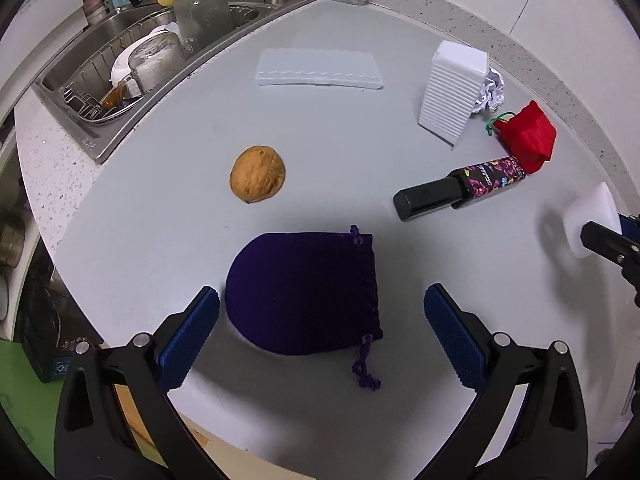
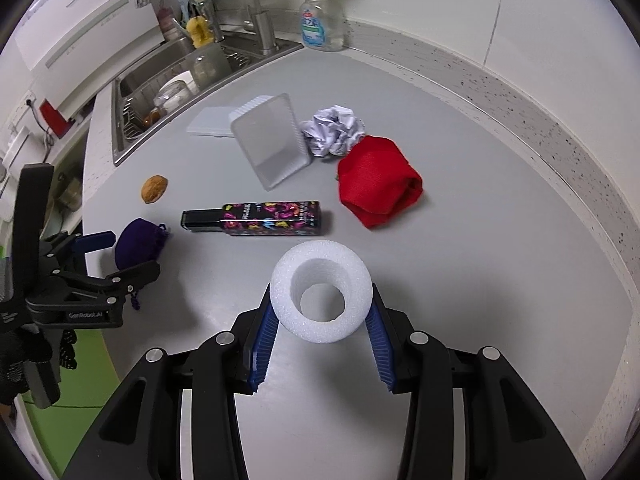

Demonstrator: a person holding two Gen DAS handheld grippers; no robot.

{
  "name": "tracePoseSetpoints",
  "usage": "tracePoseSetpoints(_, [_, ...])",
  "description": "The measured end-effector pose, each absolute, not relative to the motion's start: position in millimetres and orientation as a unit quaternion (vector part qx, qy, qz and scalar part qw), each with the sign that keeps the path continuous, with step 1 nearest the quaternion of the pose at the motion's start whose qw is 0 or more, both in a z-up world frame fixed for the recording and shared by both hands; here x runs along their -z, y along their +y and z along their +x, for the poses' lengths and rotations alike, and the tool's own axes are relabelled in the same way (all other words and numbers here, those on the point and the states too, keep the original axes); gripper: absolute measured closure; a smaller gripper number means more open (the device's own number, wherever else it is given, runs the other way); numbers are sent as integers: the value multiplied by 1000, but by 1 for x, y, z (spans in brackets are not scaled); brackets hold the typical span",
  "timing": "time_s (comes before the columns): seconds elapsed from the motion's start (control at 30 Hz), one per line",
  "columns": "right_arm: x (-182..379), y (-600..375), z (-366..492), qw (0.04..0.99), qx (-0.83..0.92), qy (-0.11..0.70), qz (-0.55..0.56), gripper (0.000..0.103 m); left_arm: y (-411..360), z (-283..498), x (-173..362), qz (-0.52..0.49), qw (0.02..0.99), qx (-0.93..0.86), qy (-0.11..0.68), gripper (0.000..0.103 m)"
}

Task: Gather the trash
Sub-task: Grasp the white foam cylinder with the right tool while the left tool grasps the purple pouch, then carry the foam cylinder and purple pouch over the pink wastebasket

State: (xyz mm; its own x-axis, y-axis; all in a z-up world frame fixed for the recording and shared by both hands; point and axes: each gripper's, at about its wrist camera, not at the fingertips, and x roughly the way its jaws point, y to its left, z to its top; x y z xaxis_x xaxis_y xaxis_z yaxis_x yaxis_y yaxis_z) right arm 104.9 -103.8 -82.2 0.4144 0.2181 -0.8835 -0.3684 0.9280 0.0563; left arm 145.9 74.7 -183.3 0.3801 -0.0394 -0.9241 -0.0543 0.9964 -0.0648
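Observation:
My right gripper [image 2: 322, 312] is shut on a white foam ring [image 2: 322, 290] and holds it above the grey counter; the ring also shows in the left wrist view [image 1: 592, 222]. My left gripper [image 1: 320, 316] is open around a purple drawstring pouch [image 1: 304, 292], also seen in the right wrist view [image 2: 138, 242]. A walnut [image 1: 258, 174] lies beyond the pouch. A crumpled paper ball [image 2: 334, 130] lies behind a white bin tipped on its side [image 2: 272, 140].
A red cloth pouch [image 2: 378, 182] and a black patterned bottle [image 2: 256, 218] lie mid-counter. A flat white lid [image 1: 318, 70] lies near the sink [image 1: 132, 68], which holds dishes. A clear soap bottle [image 2: 322, 20] stands by the wall.

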Motion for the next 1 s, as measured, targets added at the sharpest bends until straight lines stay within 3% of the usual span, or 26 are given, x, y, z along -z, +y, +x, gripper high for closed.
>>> tracePoseSetpoints(0.17, [82, -107, 107, 837, -178, 512, -73, 61, 72, 148, 186, -26, 831, -20, 555, 15])
tracePoseSetpoints(0.23, [83, -106, 108, 836, -181, 512, -73, 61, 72, 148, 186, -15, 833, -34, 552, 29])
tracePoseSetpoints(0.3, [83, -105, 109, 836, -184, 512, -74, 61, 75, 146, 184, -12, 835, -40, 548, 36])
tracePoseSetpoints(0.37, [84, -103, 109, 835, -188, 512, -74, 61, 79, 145, 182, -14, 837, -39, 546, 48])
tracePoseSetpoints(0.43, [84, -100, 107, 833, -193, 512, -76, 61, 81, 144, 178, -16, 838, -36, 545, 76])
tracePoseSetpoints(0.5, [84, -98, 108, 833, -196, 512, -78, 61, 79, 145, 176, -19, 836, -24, 547, 91])
tracePoseSetpoints(1.0, [65, -76, 95, 834, -228, 494, -94, 61, 84, 111, 138, -29, 850, -21, 525, 94])
